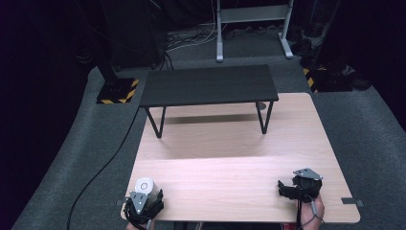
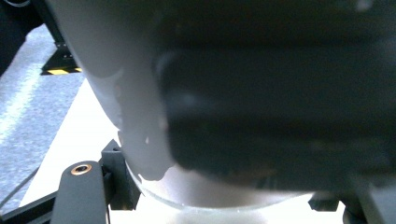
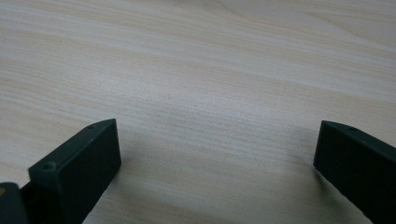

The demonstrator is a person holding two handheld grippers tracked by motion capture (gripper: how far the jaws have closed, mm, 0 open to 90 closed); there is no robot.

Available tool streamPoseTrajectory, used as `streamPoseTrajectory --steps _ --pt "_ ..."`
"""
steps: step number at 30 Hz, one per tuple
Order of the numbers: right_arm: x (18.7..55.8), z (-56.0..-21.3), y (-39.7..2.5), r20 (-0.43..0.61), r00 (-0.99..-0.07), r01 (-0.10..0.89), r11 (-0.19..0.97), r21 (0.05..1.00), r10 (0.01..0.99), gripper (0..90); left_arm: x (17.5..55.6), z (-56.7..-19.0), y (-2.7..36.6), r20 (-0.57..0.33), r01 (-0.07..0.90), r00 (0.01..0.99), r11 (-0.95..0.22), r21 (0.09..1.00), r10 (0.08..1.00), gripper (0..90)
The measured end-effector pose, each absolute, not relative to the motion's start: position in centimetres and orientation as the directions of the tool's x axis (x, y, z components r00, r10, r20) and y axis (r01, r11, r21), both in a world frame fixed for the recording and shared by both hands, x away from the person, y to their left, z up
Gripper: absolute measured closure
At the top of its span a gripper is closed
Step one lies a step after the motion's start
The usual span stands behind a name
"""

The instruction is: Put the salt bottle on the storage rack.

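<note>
A white cylinder-shaped object (image 1: 144, 186) stands upright at the near left corner of the wooden table (image 1: 239, 143). My left gripper (image 1: 145, 194) is shut on it from the near side. In the left gripper view the white cylinder (image 2: 140, 140) is very close and blurred, and a broad dark patch covers much of it; the left finger (image 2: 79, 191) rests beside its base. My right gripper (image 1: 288, 188) sits low at the near right of the table. In the right gripper view the right gripper (image 3: 215, 158) is open, jaws wide apart over bare wood.
A low black shelf on thin legs (image 1: 208, 85) stands across the far half of the table. A black cable (image 1: 103, 167) runs over the grey carpet at left. Yellow-and-black striped stand bases (image 1: 117, 91) sit on the floor behind.
</note>
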State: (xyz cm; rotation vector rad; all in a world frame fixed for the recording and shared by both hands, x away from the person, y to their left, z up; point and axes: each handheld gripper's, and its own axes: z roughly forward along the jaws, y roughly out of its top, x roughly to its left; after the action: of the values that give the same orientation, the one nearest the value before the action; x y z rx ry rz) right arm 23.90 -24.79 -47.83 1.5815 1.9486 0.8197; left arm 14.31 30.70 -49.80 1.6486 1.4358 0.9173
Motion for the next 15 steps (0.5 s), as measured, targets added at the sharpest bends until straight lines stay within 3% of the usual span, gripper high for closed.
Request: streamPoseTrajectory --steps 15 --pt "23.9 -47.8 -24.8 -0.002 -0.200 0.683 0.141 0.717 0.980 0.0 15.4 -48.1 29.5 0.014 0.439 0.184 -0.095 0.893 0.983 29.3"
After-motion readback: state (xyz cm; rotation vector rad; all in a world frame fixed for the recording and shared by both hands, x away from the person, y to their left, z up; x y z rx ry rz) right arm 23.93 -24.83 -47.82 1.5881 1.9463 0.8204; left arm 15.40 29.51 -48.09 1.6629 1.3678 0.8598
